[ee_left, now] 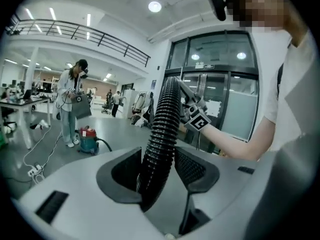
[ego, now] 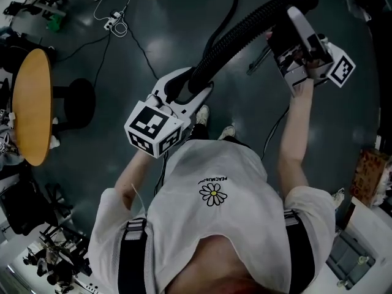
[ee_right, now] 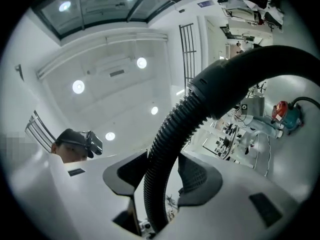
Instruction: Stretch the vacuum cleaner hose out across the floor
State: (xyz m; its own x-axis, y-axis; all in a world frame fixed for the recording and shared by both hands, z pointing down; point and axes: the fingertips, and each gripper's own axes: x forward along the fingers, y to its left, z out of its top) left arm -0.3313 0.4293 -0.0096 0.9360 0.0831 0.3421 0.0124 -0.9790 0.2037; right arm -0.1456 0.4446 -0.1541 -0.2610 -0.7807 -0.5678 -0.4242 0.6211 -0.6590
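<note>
The black ribbed vacuum cleaner hose [ego: 245, 32] arcs above the dark floor between my two grippers, ending in a smooth black tube near the right one. My left gripper [ego: 184, 89] has the hose [ee_left: 162, 129] running up between its jaws; the hose leans on the right pad [ee_left: 192, 166], with a slim gap at the left pad, so the jaws stand open around it. My right gripper [ego: 288, 45] is shut on the hose [ee_right: 170, 149], both pads against its ribs just below the smooth cuff [ee_right: 225, 91].
A round wooden table [ego: 30, 106] and a black stool base [ego: 76, 103] stand at the left. A power strip [ego: 116, 23] and cables lie on the floor ahead. The red and teal vacuum cleaner [ee_left: 89, 140] sits near a standing person [ee_left: 70, 104]. A brown box [ego: 370, 176] is at the right.
</note>
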